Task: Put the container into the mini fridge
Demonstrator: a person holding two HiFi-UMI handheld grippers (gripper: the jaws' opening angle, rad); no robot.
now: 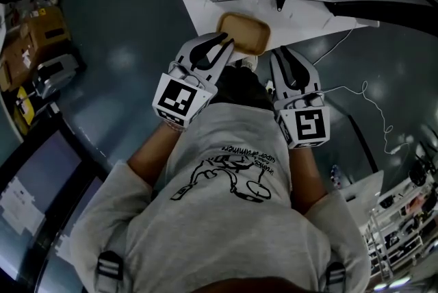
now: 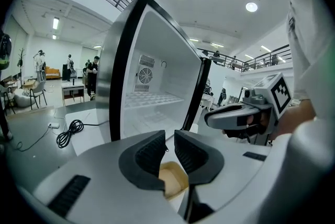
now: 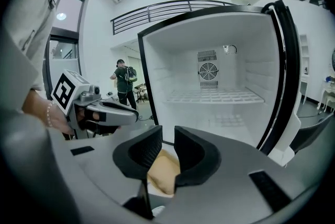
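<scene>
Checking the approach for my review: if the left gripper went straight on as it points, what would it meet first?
Probably the tan container, lying just past the open jaws of the left gripper, ahead of the open mini fridge; depth is unclear.

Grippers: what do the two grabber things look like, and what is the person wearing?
The left gripper and right gripper have smooth whitish shells with black ribbed jaws. Each carries a white cube printed with black square markers. The person wears a grey short-sleeved T-shirt with a dark drawing.
</scene>
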